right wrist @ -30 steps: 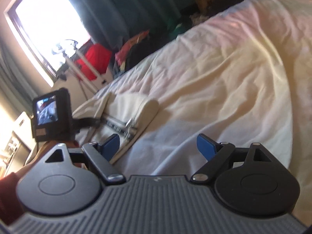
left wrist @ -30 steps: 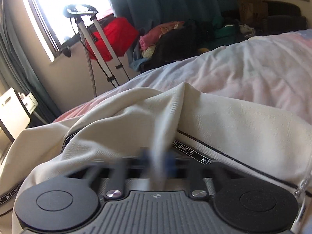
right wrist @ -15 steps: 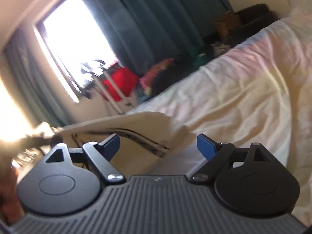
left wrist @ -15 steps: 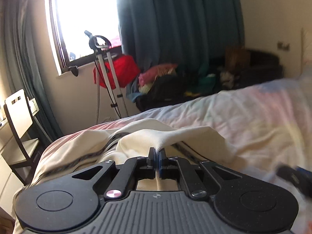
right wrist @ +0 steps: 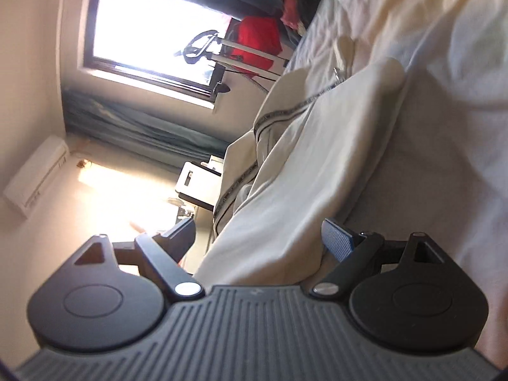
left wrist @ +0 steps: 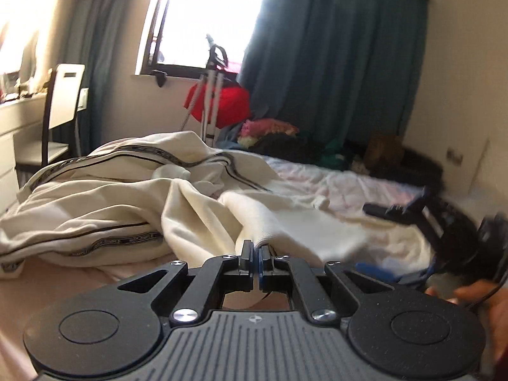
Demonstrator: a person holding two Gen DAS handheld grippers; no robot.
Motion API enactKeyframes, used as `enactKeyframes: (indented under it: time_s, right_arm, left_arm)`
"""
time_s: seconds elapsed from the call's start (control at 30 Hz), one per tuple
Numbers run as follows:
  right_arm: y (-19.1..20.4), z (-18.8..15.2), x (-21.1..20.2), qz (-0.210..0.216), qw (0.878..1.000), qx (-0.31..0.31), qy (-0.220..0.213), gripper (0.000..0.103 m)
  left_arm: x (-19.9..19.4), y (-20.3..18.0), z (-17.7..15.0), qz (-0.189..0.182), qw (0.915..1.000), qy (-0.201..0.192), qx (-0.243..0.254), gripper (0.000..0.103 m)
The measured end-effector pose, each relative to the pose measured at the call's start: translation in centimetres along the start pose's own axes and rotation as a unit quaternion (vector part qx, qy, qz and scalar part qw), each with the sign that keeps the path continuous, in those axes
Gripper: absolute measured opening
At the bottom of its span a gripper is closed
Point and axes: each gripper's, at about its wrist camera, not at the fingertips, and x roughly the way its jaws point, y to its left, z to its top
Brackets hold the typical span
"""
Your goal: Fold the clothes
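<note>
sideways, right hand-held gripper [right wrist: 257,238] gapes.

garment [left wrist: 104,203]: 1 | bed [left wrist: 349,187]: 1 | grippers: 2, left gripper [left wrist: 256,255], right gripper [right wrist: 258,233] | chair [left wrist: 62,95]: 1 | window [left wrist: 203,19]: 1 | red bag [left wrist: 228,104]: 1 | clothes pile [left wrist: 279,136]: 1

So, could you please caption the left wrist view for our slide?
Left gripper pinches the cream garment's edge on the bed.
</note>
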Motion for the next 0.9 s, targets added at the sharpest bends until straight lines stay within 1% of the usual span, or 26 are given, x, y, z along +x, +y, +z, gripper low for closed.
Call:
enactKeyframes:
  time_s: [0.07,0.2,0.3,0.33,0.37,0.47,0.5,0.53,0.57,0.6,0.63,0.67,0.73,0.77,0.87,0.9]
  right_arm:
    - [-0.5,0.3,1.1,0.004,1.000,0.013,-0.003,0.089]
    - [-2.1,1.2,3.6,-0.037,0.999,0.033,-0.020,0.089]
    - [-3.7,1.8,4.7,-0.056,0.997,0.035,-0.046,0.089]
    - [-3.8,2.1,4.9,-0.054,0.996,0.031,-0.056,0.085]
    - [-3.9,2.5,5.1,-0.051,0.996,0.030,-0.064,0.074]
    - [-4.3,4.4,6.0,-0.054,0.994,0.045,-0.082,0.073]
    - [-4.6,5.3,6.4,-0.067,0.992,0.053,-0.087,0.072]
    - [-4.8,6.3,6.8,-0.081,0.990,0.061,-0.093,0.059]
    - [-5.0,7.3,7.0,-0.094,0.988,0.065,-0.102,0.044]
    - [-5.3,8.3,7.3,-0.107,0.986,0.068,-0.110,0.036]
    - [-5.4,9.3,7.6,-0.115,0.985,0.066,-0.115,0.021]
    - [-5.2,10.1,7.9,-0.124,0.984,0.051,-0.121,0.011]
    - [-4.5,11.5,7.9,-0.141,0.980,0.008,-0.142,0.008]
    - [-3.8,12.2,7.9,-0.143,0.979,-0.008,-0.143,0.008]
    - [-0.8,14.3,7.2,-0.145,0.973,-0.075,-0.163,0.007]
    - [0.4,15.0,6.6,-0.144,0.969,-0.098,-0.173,0.007]
  left_arm:
    - [-0.4,0.9,-0.1,-0.007,0.9999,0.000,-0.013,0.003]
    - [-0.2,2.7,-0.6,-0.021,0.9988,-0.002,-0.044,0.003]
    - [0.1,3.5,-0.9,-0.026,0.9978,-0.006,-0.061,0.003]
    - [0.2,3.7,-1.0,-0.031,0.9973,-0.006,-0.067,0.003]
    - [0.3,3.9,-1.1,-0.036,0.9967,-0.008,-0.072,0.003]
    - [0.7,4.2,-1.4,-0.058,0.9949,-0.010,-0.082,0.003]
    - [0.8,4.3,-1.5,-0.067,0.9941,-0.004,-0.086,0.003]
    - [0.9,4.2,-1.7,-0.076,0.9934,0.002,-0.086,0.003]
    - [1.0,4.1,-2.0,-0.084,0.9928,0.007,-0.085,0.003]
    - [1.1,4.0,-2.3,-0.087,0.9926,0.013,-0.083,0.003]
    - [1.3,3.9,-2.6,-0.090,0.9925,0.020,-0.081,0.004]
    - [1.6,3.8,-2.8,-0.093,0.9919,0.026,-0.082,0.004]
    - [2.2,3.4,-3.1,-0.100,0.9908,0.033,-0.084,0.005]
    - [2.4,3.0,-3.2,-0.104,0.9909,0.034,-0.078,0.006]
    - [3.0,1.6,-3.6,-0.117,0.9912,0.033,-0.053,0.013]
    - [3.1,1.2,-3.8,-0.127,0.9899,0.037,-0.051,0.019]
